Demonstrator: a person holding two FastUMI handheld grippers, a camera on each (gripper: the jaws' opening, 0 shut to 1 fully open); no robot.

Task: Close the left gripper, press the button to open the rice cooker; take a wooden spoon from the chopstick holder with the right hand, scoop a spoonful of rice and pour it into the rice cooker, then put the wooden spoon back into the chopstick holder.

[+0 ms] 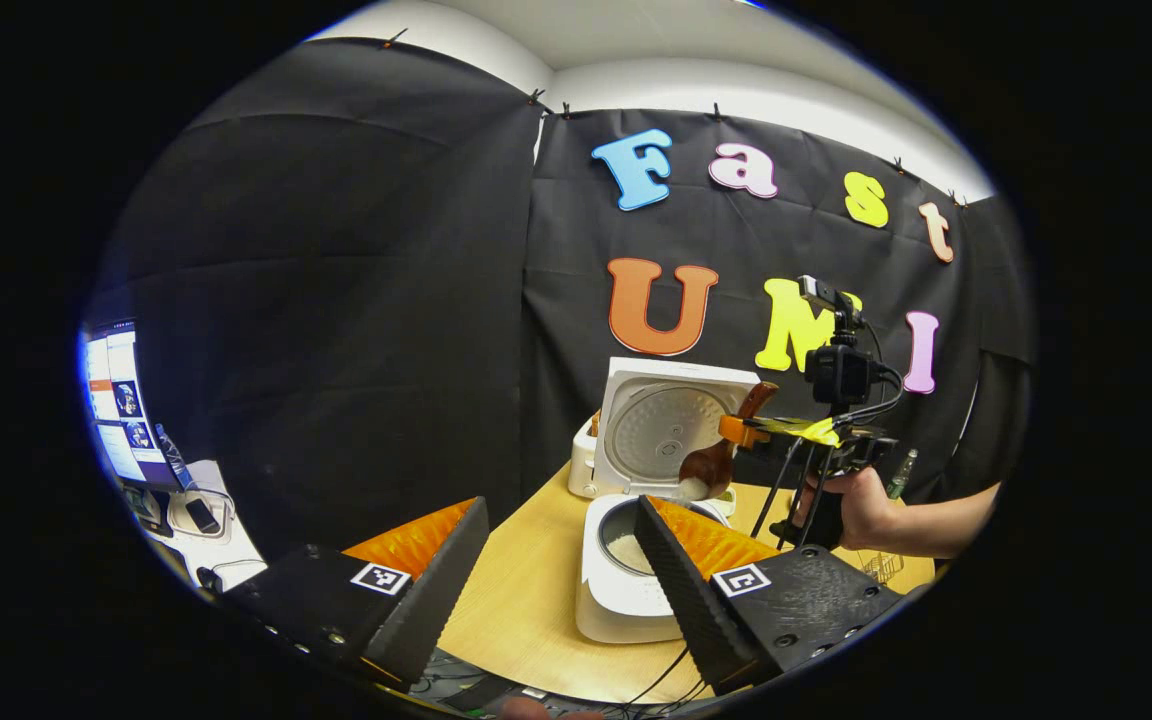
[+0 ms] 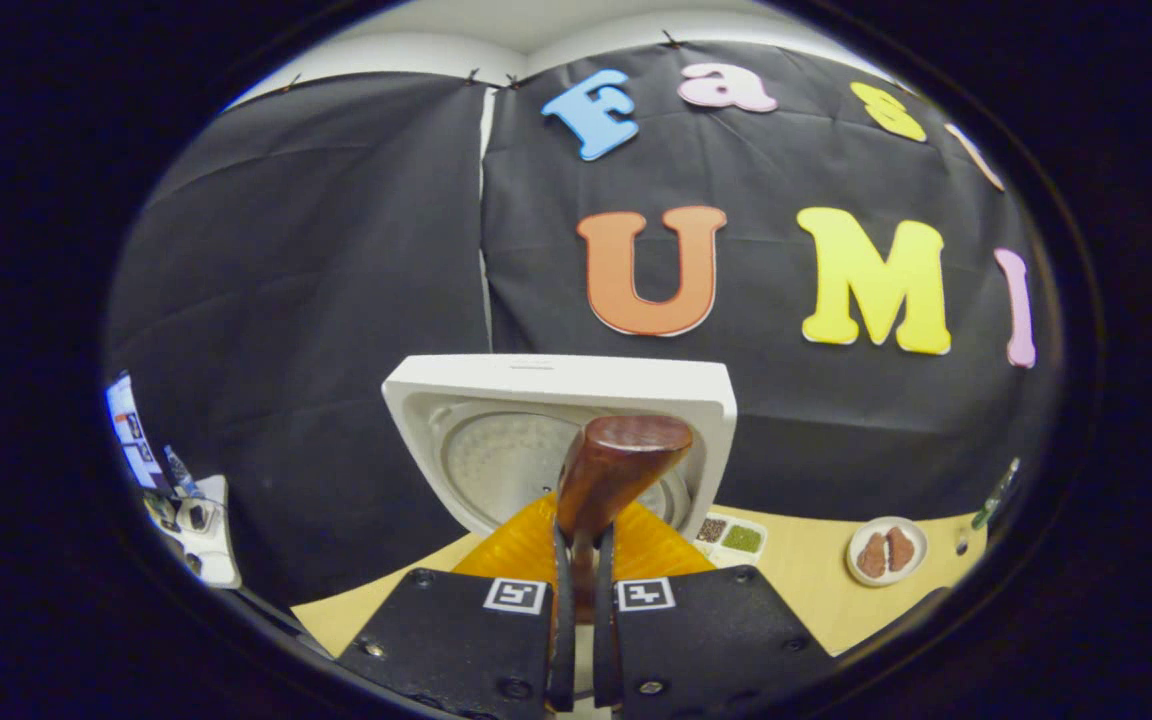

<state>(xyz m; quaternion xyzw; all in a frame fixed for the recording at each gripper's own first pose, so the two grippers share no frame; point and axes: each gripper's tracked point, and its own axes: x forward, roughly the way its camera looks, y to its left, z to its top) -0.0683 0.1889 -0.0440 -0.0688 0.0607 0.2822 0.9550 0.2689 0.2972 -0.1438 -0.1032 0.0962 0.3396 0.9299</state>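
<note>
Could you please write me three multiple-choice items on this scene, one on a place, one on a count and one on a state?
1. Where is the bowl of the wooden spoon?
A. above the open rice cooker
B. flat on the table
C. inside the chopstick holder

2. How many brown pieces lie on the small plate?
A. none
B. two
C. five

3. What state is the right hand-held gripper in?
A. wide open
B. shut on the spoon's handle
C. shut on nothing

Answers:
1. A: the left gripper view shows the spoon's bowl over the cooker's pot, in front of the raised lid.
2. B: the right gripper view shows two pieces side by side on the plate.
3. B: both fingers press the handle between them.
</note>
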